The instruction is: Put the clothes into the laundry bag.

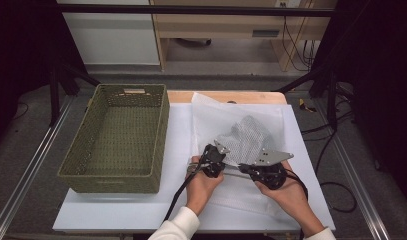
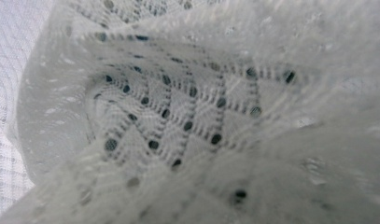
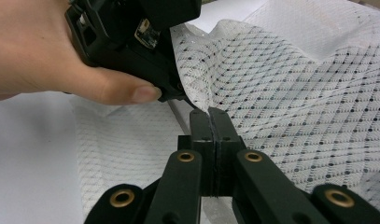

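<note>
A white mesh cloth (image 1: 246, 135) with small dark holes lies on the white table top, its near part lifted into a fold. My left gripper (image 1: 222, 159) and right gripper (image 1: 242, 168) meet at that fold, close together. In the right gripper view my right gripper (image 3: 210, 114) is shut on the edge of the cloth (image 3: 295, 93). Just beyond it, a hand holds the left gripper (image 3: 176, 91), whose tip pinches the same edge. The cloth (image 2: 178, 112) drapes right over the left gripper view and hides those jaws.
A green woven basket (image 1: 111, 182) stands on the left half of the table with nothing visible inside. The white board (image 1: 116, 210) runs to the front edge. Cables (image 1: 336, 190) trail on the floor to the right, and black frame legs stand behind.
</note>
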Tool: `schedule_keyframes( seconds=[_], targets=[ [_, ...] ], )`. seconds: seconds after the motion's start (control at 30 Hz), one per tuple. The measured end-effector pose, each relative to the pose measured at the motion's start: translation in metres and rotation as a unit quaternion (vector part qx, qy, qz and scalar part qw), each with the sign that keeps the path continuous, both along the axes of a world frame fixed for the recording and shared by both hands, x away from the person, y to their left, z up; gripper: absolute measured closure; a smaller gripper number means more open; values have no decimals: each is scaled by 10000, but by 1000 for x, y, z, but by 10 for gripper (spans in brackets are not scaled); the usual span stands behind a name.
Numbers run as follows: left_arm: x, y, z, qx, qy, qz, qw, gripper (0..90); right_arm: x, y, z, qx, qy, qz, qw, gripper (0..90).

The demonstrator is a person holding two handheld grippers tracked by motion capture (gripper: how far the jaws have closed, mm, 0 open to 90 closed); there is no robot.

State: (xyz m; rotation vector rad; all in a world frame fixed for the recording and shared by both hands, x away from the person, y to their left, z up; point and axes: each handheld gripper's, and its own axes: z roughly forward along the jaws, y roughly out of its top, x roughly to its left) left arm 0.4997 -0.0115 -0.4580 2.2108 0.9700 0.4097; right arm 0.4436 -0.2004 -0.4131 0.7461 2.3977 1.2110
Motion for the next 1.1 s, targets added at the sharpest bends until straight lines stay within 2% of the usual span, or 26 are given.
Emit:
schedule_keyframes(
  seconds=[0.23,0.5,0.67,1.1],
  targets=[
    [2,-1,0,-55,16,33,10000,900,1,-1,0,1,14,-1,10000,900],
    [6,-5,0,30,3,62,10000,900,1,-1,0,21,-12,-40,10000,900],
    [10,-5,-2,-35,8,128,9999,900,2,-2,0,67,5,-82,9999,900],
    [12,-7,-2,11,-6,163,9999,900,3,-3,0,77,-33,-129,9999,900]
  ],
)
